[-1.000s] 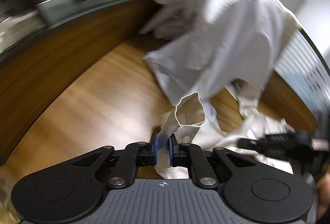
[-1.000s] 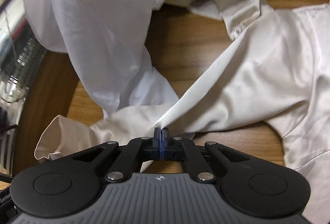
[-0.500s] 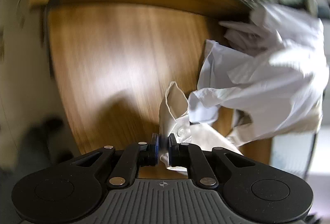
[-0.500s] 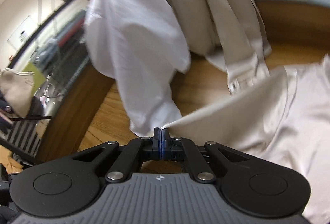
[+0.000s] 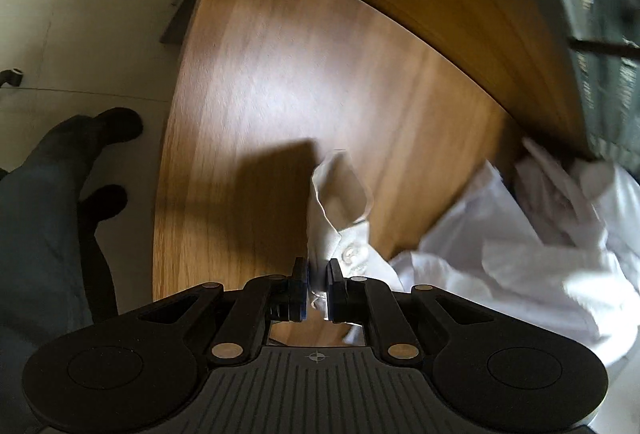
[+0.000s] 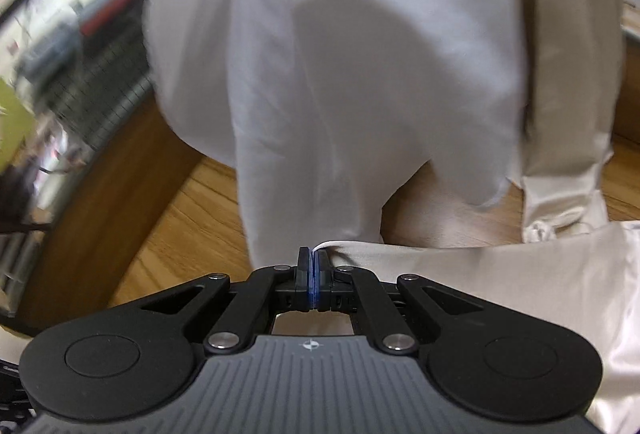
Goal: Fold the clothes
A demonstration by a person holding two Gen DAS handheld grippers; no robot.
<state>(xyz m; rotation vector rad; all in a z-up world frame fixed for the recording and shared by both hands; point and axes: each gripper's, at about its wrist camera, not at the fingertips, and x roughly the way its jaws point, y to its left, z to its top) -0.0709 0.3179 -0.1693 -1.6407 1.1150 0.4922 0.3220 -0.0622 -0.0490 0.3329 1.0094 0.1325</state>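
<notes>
My left gripper is shut on the buttoned cuff of a cream shirt sleeve, which stands up over the wooden table. In the right wrist view my right gripper is shut on a thin fold of the same cream shirt, whose body spreads low to the right. A white garment hangs right ahead of the right gripper and fills most of that view. The white garment also lies crumpled at the right of the left wrist view.
The table's near edge runs down the left of the left wrist view, with pale floor and a person's dark trouser leg and shoes beyond it. A raised wooden rim borders the table's far side. Another beige garment hangs at the right.
The left gripper rolled and swung left, so the table edge, floor and legs now show, with the cuff still gripped. The right gripper rose toward the hanging white garment, pulling the cream fabric taut.
</notes>
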